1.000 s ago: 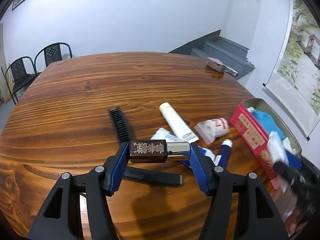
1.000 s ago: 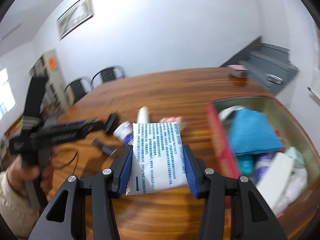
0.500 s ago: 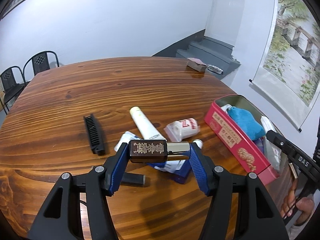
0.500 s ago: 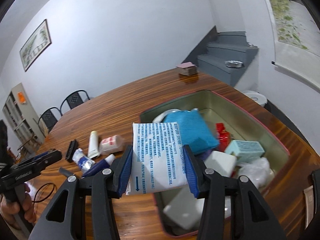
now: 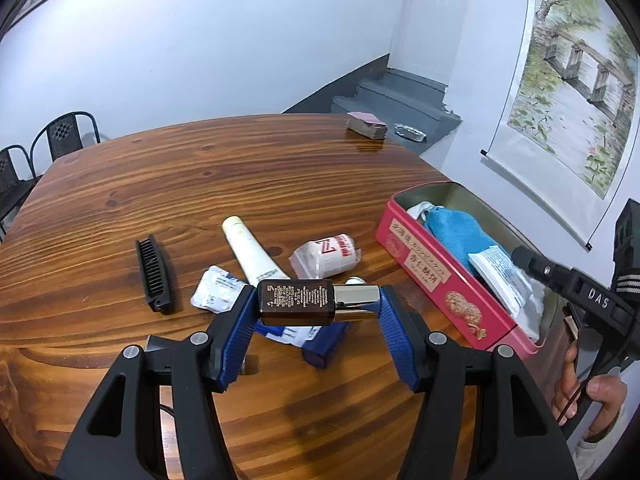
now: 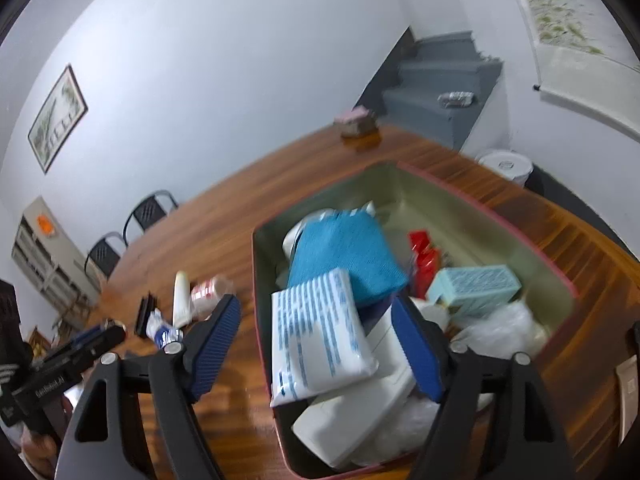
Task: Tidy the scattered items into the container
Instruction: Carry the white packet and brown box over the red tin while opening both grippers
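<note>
My left gripper (image 5: 316, 312) is shut on a dark brown bottle with a silver cap (image 5: 304, 307), held crosswise above the wooden table (image 5: 200, 184). Below it lie a black comb (image 5: 154, 276), a white tube (image 5: 252, 254), a white wrapped roll with red print (image 5: 326, 258) and a crumpled blue-and-white packet (image 5: 218, 294). The red tin (image 5: 436, 280) stands to the right. My right gripper (image 6: 320, 344) hangs over the tin (image 6: 556, 272) with its jaws opening; the white packet with blue print (image 6: 316, 328) lies loose between them, clear of both pads, on the tin's contents.
Inside the tin are a blue cloth (image 6: 346, 248), a pale blue box (image 6: 474, 286), a red item (image 6: 424, 256) and white packs. A small pink-topped box (image 5: 366, 126) sits at the table's far edge. Chairs (image 5: 60, 136) stand at the far left; steps rise behind.
The right gripper carried the white packet from over the table to over the tin, rolled, and spread its jaws, so the packet dropped free. The left gripper drifted rightward towards the tin, bottle still held.
</note>
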`<state>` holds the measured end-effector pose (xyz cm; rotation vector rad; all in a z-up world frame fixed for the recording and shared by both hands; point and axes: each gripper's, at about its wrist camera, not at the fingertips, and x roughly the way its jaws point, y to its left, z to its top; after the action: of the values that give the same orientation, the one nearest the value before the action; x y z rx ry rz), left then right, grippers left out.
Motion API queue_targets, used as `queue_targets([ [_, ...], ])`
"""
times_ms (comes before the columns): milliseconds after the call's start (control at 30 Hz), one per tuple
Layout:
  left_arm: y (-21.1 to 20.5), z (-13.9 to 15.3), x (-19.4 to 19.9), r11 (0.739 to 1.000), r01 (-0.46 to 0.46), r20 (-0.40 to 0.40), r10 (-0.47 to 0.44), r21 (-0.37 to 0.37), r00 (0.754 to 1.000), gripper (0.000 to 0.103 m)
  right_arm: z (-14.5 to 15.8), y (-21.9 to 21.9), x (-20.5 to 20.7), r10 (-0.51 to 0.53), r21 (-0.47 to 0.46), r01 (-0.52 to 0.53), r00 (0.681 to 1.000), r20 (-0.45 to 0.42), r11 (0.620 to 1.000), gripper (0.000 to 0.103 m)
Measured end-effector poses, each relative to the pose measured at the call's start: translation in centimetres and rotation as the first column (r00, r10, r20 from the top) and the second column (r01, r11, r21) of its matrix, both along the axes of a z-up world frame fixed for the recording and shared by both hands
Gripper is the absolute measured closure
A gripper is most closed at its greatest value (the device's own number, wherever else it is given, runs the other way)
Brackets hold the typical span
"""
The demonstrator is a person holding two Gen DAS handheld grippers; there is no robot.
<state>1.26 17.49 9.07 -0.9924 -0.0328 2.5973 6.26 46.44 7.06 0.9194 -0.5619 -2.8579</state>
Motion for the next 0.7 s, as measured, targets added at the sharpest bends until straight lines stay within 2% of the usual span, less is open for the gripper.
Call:
queue_targets([
  [100, 0.9, 0.1, 0.2, 1.0, 0.024, 0.004, -0.024, 0.002, 1.0, 0.039, 0.6, 0.4, 0.6, -0.035, 0.015, 0.036, 0.999, -0.031, 0.999, 0.022],
  [267, 3.1, 0.5, 0.7, 0.997, 0.071, 0.0, -0.071, -0.004, 0.997, 0.039, 1.3, 1.9, 1.6, -0.093, -0.031, 0.091, 0.993, -0.076, 0.995, 0.022],
  [533, 7.6, 1.2, 0.9, 0.985, 0.171, -0.011, -0.171, -0.012, 0.985, 0.039, 2.3, 4.1, 3.5, -0.278, -0.012, 0.279, 0.954, -0.108, 0.96, 0.022],
  [700, 11.2, 1.2, 0.3, 0.973, 0.231, -0.007, -0.232, -0.021, 0.973, 0.039, 2.5, 5.1, 4.0, -0.316, -0.048, 0.312, 0.941, -0.122, 0.949, 0.022],
])
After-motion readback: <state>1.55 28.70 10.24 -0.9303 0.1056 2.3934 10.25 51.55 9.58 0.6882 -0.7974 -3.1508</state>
